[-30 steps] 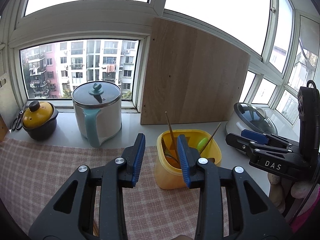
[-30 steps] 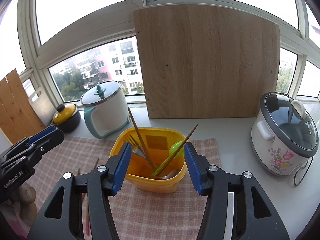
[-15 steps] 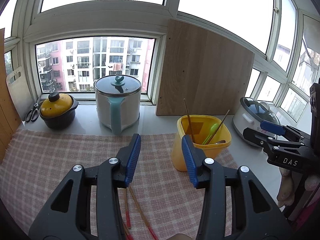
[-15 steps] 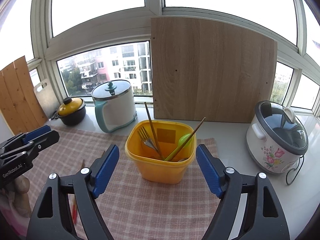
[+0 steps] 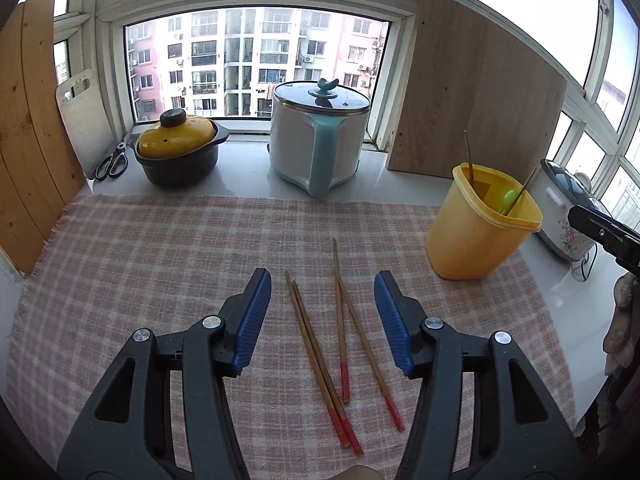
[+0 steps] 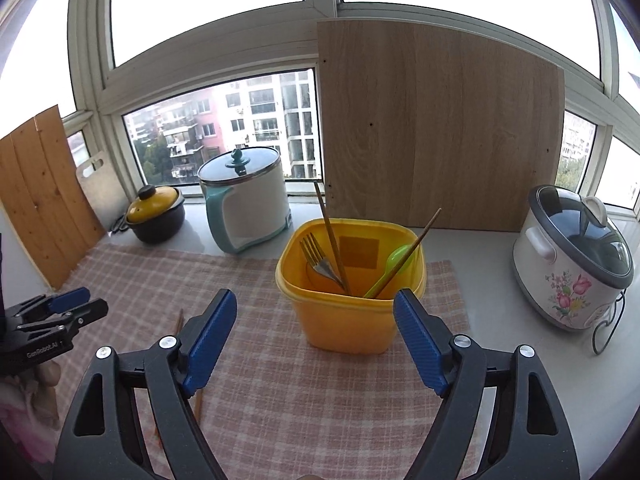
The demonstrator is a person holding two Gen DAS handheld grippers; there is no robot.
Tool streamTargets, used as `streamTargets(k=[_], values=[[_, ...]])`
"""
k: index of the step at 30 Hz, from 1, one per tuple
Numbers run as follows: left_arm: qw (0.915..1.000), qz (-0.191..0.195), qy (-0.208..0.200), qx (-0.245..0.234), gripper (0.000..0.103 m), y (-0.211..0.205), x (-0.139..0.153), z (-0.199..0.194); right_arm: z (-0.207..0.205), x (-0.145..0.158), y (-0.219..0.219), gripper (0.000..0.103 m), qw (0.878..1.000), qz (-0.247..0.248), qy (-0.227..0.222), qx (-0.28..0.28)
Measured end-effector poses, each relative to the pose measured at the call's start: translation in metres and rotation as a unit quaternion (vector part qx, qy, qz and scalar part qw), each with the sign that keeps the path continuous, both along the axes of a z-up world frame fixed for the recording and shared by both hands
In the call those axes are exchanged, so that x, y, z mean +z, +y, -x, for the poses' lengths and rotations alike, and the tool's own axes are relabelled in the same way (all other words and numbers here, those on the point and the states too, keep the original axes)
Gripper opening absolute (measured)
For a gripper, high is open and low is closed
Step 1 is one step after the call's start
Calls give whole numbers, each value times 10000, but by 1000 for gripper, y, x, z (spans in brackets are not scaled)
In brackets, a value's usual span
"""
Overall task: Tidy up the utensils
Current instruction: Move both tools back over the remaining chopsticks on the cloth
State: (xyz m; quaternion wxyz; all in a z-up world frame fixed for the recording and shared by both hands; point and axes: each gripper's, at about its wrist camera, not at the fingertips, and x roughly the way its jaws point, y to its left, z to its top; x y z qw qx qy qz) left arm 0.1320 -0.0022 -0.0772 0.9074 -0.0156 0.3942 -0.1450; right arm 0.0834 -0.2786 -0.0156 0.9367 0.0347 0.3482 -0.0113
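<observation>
Several wooden chopsticks (image 5: 320,352) with red ends lie loose on the checked cloth (image 5: 160,248). My left gripper (image 5: 322,292) hovers over them with its jaws opening; the chopsticks show in the gap, untouched by the pads. The yellow container (image 6: 348,320) stands on the cloth's right part and holds a fork (image 6: 316,256), a green spoon (image 6: 394,264) and two chopsticks. My right gripper (image 6: 316,304) sits just in front of it, jaws opening with nothing gripped. The right wrist view also shows the left gripper (image 6: 90,300) at the far left.
A white pot with a teal handle (image 5: 316,140), a yellow-lidded casserole (image 5: 176,148) and scissors (image 5: 112,160) stand along the window sill. A flowered rice cooker (image 6: 568,256) sits to the right. Wooden boards (image 6: 440,128) lean against the window.
My left gripper swung left and down, from the yellow container to above the loose chopsticks, and its jaws widened. The right gripper drew back a little from the container and opened wider.
</observation>
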Motion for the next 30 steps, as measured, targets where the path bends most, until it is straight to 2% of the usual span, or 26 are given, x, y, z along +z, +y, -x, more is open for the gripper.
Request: streamTargets(k=[5, 12, 16, 20, 21, 23, 26, 30], values=[[9991, 6, 390, 142, 55, 17, -30, -11, -9, -21, 16, 83, 9988, 271, 312, 255], [9959, -86, 899, 5, 55, 15, -73, -16, -18, -55, 47, 83, 9927, 216, 819, 861], [9939, -183, 1087, -79, 49, 8, -91, -18, -22, -70, 61, 83, 9895, 192, 1015, 1006], [9918, -154, 1266, -65, 34, 4, -105, -24, -28, -84, 70, 82, 9859, 101, 1240, 1116], [9916, -142, 1283, -56, 33, 3, -107, -25, -29, -87, 72, 80, 9849, 88, 1290, 1149], [9911, -102, 1326, -61, 31, 2, -110, -27, -33, -93, 76, 68, 9823, 89, 1428, 1208], [9908, -141, 1344, -87, 24, -3, -114, -31, -36, -103, 78, 57, 9786, -6, 1622, 1263], [9903, -208, 1368, -74, 23, -7, -119, -36, -39, -111, 83, 52, 9758, -55, 1767, 1283]])
